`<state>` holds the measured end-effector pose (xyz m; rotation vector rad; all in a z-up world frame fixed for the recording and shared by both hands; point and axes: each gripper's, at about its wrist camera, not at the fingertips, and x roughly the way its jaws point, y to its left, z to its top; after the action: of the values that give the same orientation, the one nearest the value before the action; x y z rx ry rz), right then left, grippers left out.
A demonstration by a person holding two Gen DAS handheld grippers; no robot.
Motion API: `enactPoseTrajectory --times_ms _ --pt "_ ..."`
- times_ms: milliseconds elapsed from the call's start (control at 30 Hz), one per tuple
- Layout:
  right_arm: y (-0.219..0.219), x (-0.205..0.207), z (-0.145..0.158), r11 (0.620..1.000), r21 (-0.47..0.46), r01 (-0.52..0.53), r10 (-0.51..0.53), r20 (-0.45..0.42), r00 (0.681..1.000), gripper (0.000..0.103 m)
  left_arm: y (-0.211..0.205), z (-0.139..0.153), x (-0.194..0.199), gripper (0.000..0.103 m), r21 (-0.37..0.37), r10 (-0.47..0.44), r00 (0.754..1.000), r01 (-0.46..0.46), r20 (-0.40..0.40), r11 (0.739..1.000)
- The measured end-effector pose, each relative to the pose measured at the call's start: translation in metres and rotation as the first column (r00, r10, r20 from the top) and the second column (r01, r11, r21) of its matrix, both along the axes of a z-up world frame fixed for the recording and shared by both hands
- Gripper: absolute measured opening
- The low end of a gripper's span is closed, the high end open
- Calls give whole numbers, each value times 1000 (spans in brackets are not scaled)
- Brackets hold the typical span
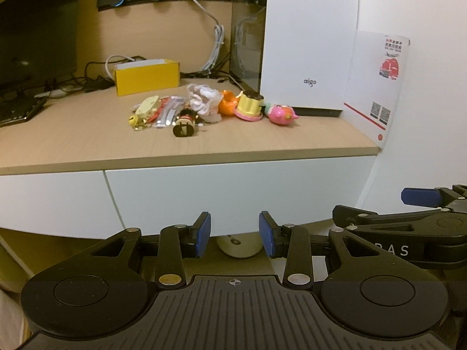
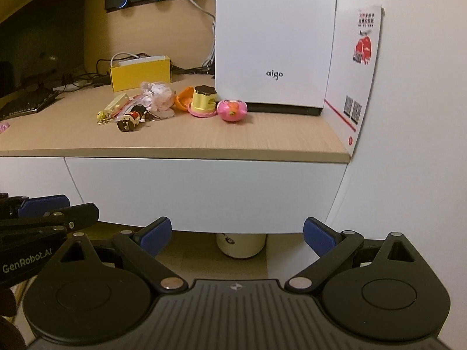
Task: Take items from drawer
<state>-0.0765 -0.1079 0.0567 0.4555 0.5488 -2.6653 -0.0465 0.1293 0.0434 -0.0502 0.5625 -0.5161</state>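
A white drawer front (image 1: 233, 195) (image 2: 204, 192) sits closed under the wooden desktop (image 1: 87, 143) (image 2: 262, 137). On the desk lies a cluster of small toys: a pink round toy (image 1: 281, 113) (image 2: 232, 110), a yellow cake-shaped toy (image 1: 250, 105) (image 2: 203, 100), an orange piece (image 1: 227, 102) (image 2: 182, 99), a crumpled white bag (image 1: 202, 99) (image 2: 156, 94), a small dark doll (image 1: 185, 122) (image 2: 131, 119) and a keychain (image 1: 137, 119) (image 2: 103, 116). My left gripper (image 1: 235, 233) is open below the drawer front, holding nothing. My right gripper (image 2: 237, 234) is open wider, also holding nothing.
A white aigo box (image 1: 309, 43) (image 2: 274, 38) stands at the desk's back right beside a leaflet (image 1: 376, 84) (image 2: 354, 73). A yellow box (image 1: 146, 77) (image 2: 140, 73), cables, a monitor and a keyboard (image 1: 17, 110) occupy the back left. A cream round object (image 1: 238, 246) (image 2: 240, 245) sits under the desk.
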Motion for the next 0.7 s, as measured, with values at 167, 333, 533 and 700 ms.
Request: enactPoseTrajectory --times_ms 167,333,533,700 --pt "3 -4 1 1000 -7 11 -11 5 1000 98 -1 -2 0 40 -4 -17 1000 17 -7 1000" --pt "2 -5 -3 1000 7 11 -11 16 1000 98 0 -4 2 40 -8 -33 999 33 -12 999" --pt "2 -4 -4 1000 3 14 -14 19 1000 98 -2 -4 2 40 -8 -41 999 41 -17 999" --pt "2 -5 -4 1000 3 13 -13 23 1000 98 -2 -4 1 40 -10 -50 999 49 -18 999"
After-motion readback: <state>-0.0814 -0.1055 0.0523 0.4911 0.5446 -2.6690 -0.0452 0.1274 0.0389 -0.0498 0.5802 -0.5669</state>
